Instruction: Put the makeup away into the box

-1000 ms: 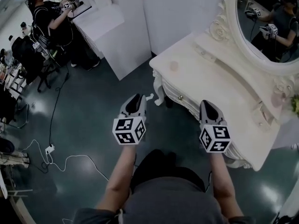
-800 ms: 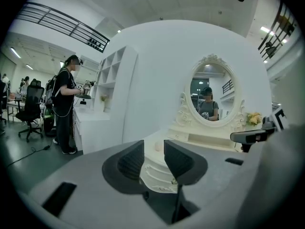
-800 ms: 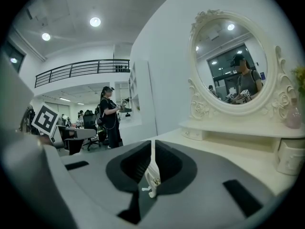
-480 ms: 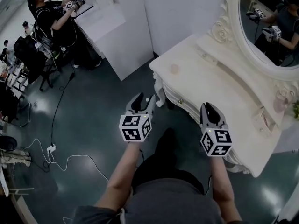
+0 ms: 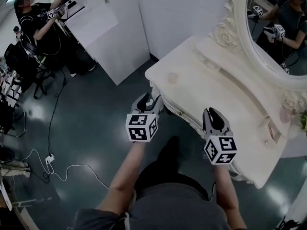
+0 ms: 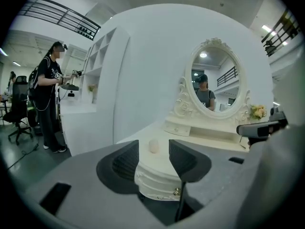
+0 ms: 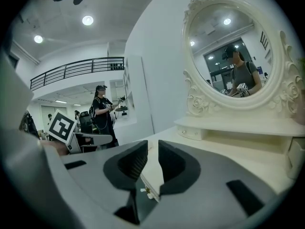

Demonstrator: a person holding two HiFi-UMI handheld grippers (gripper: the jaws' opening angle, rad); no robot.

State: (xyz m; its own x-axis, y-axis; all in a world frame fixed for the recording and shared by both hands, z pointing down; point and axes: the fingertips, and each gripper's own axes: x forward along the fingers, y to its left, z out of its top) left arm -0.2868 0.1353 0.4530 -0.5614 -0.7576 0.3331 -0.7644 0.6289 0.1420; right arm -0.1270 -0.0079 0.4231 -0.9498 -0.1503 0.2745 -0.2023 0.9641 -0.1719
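A white dressing table (image 5: 230,104) with an oval mirror (image 5: 278,23) stands in front of me. A small pale round makeup piece (image 5: 172,77) lies near the table's left end, and it shows beyond the jaws (image 6: 153,146) in the left gripper view. A small pale box-like thing (image 5: 270,127) sits at the table's right. My left gripper (image 5: 150,101) hovers at the table's left front corner. Its jaws are opening and nothing is between them (image 6: 153,159). My right gripper (image 5: 214,113) is over the table's front edge, with a narrow empty gap between its jaws (image 7: 153,163).
A white partition and shelf unit (image 5: 110,37) stand behind the table's left end. A person (image 5: 38,23) with grippers works at the far left, beside chairs. A cable and power strip (image 5: 48,159) lie on the dark floor. Flowers (image 5: 303,119) are at the table's right.
Both grippers have moved forward toward the dressing table, the left one farther. The left jaws have spread from nearly shut to wide apart.
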